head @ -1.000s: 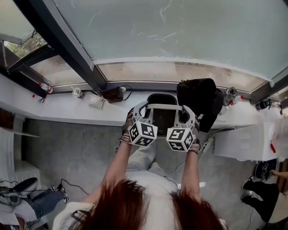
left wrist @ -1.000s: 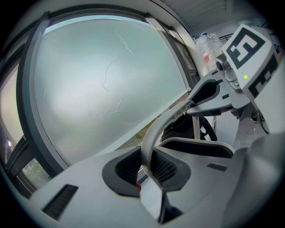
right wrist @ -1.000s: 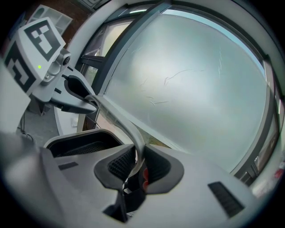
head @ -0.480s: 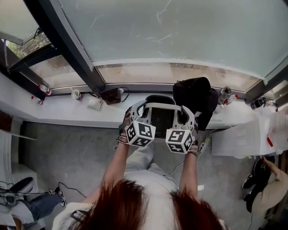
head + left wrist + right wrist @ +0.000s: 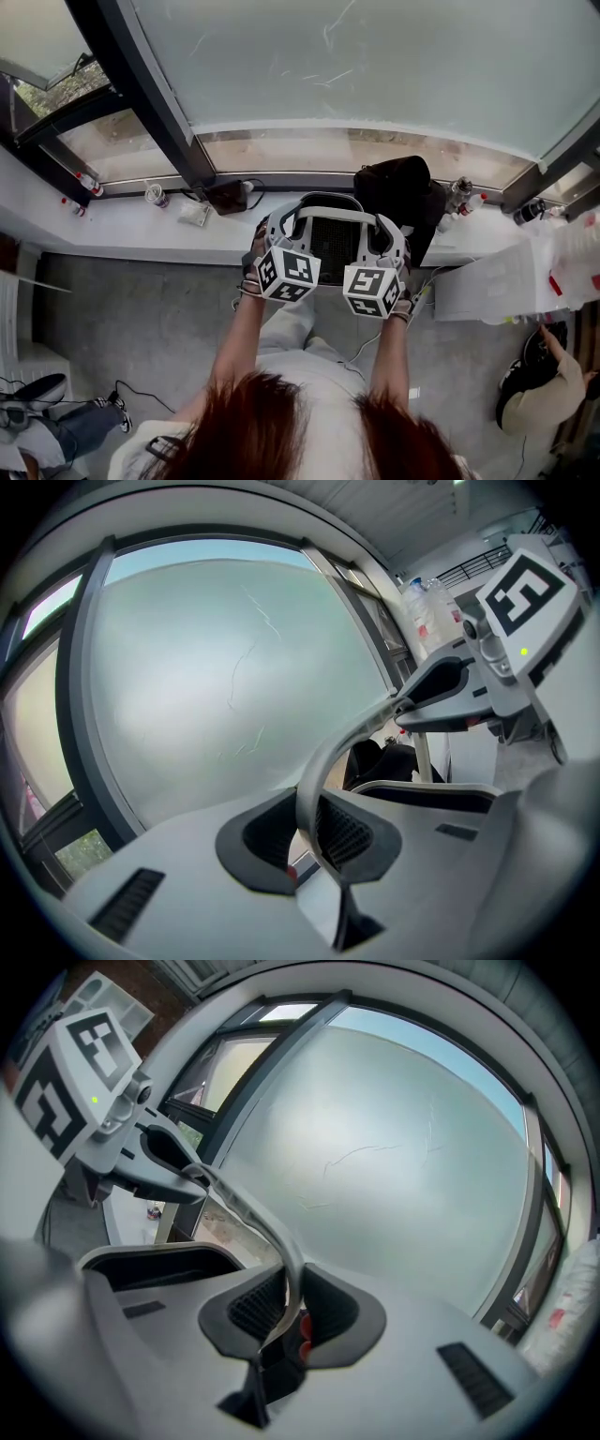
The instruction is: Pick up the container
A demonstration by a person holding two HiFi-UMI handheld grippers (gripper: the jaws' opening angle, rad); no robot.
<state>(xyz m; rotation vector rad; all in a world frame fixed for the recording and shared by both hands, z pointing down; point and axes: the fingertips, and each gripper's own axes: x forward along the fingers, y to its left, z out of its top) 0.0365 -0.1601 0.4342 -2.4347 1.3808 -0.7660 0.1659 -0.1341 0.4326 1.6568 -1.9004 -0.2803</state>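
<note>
The left tongs [image 5: 279, 227] are closed to a narrow gap on the left end of the container's pale grey handle [image 5: 330, 216]. In the left gripper view the band [image 5: 342, 752] runs straight down between the two dark ribbed pads [image 5: 267, 832], which press on it from both sides. The right tongs [image 5: 384, 234] grip the right end of the same handle in the same way. In the right gripper view the strip [image 5: 258, 1227] drops between the pads [image 5: 330, 1309] and is pinched there, with something small and red showing in the gap beneath it. Each gripper view shows the other tongs at the far end of the arching handle. The container [image 5: 330, 248], pale-rimmed with a dark mesh inside, hangs between the two tongs directly ahead of the person, over the near edge of the white bench [image 5: 131, 230] below the large window [image 5: 375, 66]. Whether its base touches the bench cannot be told. A black bag [image 5: 398, 192] sits just to its right, and a small can [image 5: 156, 195] stands well to its left.
</note>
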